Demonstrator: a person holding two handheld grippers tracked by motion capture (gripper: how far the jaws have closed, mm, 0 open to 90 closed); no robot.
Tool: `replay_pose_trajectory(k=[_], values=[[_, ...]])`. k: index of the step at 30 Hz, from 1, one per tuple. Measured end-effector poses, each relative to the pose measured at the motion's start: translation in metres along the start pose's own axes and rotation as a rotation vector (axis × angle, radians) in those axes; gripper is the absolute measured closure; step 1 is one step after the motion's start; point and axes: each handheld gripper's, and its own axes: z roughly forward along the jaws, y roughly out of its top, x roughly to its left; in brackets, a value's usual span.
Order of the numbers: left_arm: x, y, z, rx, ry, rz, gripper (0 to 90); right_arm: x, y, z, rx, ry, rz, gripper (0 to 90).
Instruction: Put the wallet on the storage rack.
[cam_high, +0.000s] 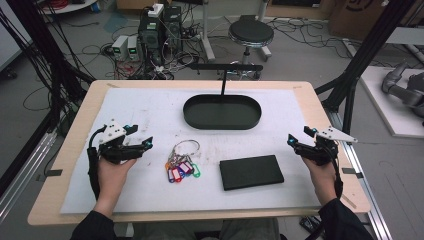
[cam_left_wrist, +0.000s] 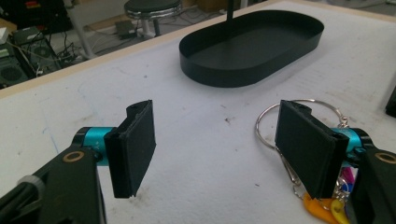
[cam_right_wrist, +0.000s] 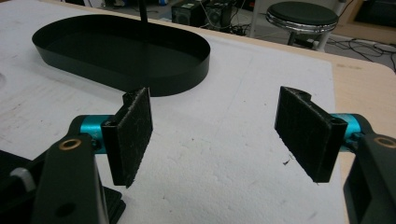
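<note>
The key bunch (cam_high: 182, 162) lies on the worktop just right of the left tool (cam_high: 148, 143), nearer than the right tool (cam_high: 290, 140); both tools stand released, grasping nothing.

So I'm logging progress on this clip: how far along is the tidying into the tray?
Nothing looks done yet: the black oval tray holds nothing. Nothing is in hand either; the left gripper and right gripper are both open, with nothing between their fingers. Left to do: the key bunch and the black flat case lie on the white mat, untouched.
</note>
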Motion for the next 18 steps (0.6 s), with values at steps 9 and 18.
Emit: replay_pose_trajectory(k=[9, 18], values=[[0.002, -0.002, 0.006, -0.006, 0.018, -0.042, 27.7, 0.000, 0.000, 0.005, 0.014, 0.003, -0.014, 28.1], [0.002, -0.002, 0.014, 0.009, -0.002, -0.085, 29.9, -0.001, 0.000, 0.006, 0.015, 0.004, -0.019, 28.1]])
